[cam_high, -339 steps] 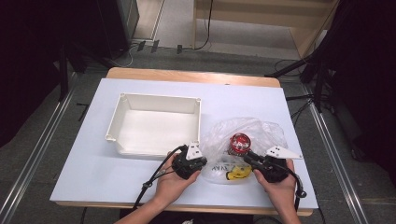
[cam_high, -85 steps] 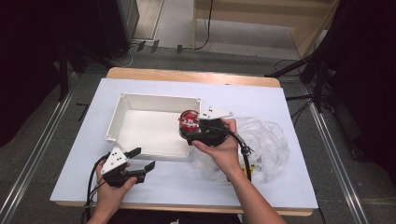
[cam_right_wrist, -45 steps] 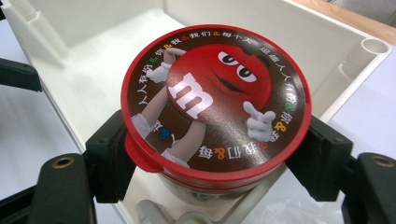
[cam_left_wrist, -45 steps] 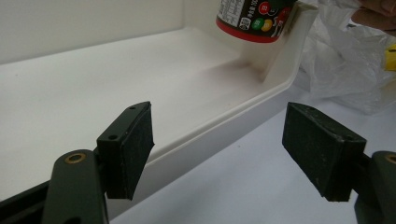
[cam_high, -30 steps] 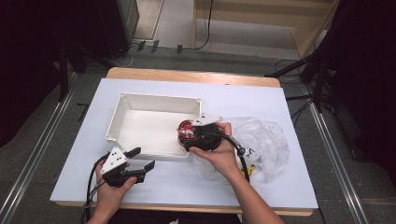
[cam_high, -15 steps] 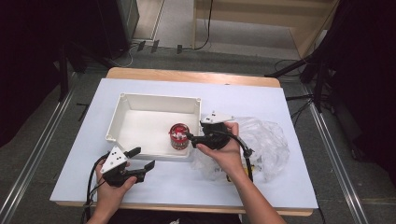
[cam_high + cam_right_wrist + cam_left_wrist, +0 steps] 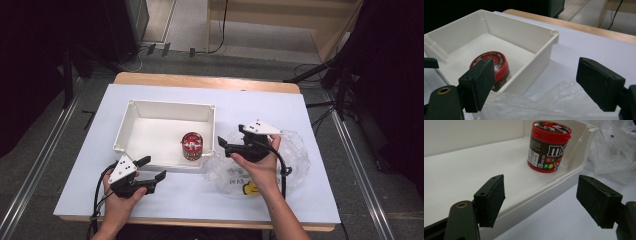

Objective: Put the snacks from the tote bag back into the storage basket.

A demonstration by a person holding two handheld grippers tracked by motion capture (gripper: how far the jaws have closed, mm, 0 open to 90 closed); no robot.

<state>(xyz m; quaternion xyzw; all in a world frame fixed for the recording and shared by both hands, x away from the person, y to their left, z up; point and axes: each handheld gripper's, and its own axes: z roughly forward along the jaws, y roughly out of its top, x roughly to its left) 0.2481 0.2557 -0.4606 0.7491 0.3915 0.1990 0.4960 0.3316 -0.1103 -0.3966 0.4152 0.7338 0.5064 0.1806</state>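
Moved: right gripper (image 7: 223,145) let go of the red candy tub (image 7: 191,146) and backed off to the right, over the plastic bag (image 7: 290,155); its jaws have just been opening, nothing between them. Left gripper (image 7: 152,169) hasn't shifted.
Table: one, white top (image 7: 310,115) on a wooden board, everything sits on it.
Bin: one white open bin (image 7: 170,106), left of centre, otherwise bare inside.
Bag: one clear plastic bag, crumpled, just right of the bin; dark print and one yellow item (image 7: 248,189) show through near its front edge.
Tub: one red candy tub, upright, lid on, standing in the bin's near right corner, close to the front and right walls. In the left gripper view it (image 7: 549,146) stands free, no pad touching it.
Grippers: two, one per hand.
Right jaws: wide apart, empty, pointing at the bin from outside its right wall; in its own view the tub's lid (image 7: 499,62) is partly hidden behind one pad.
Left jaws: wide apart, empty, held in front of the bin's near wall at its left end; one pad overlaps the bin rim (image 7: 564,180) in its own view.
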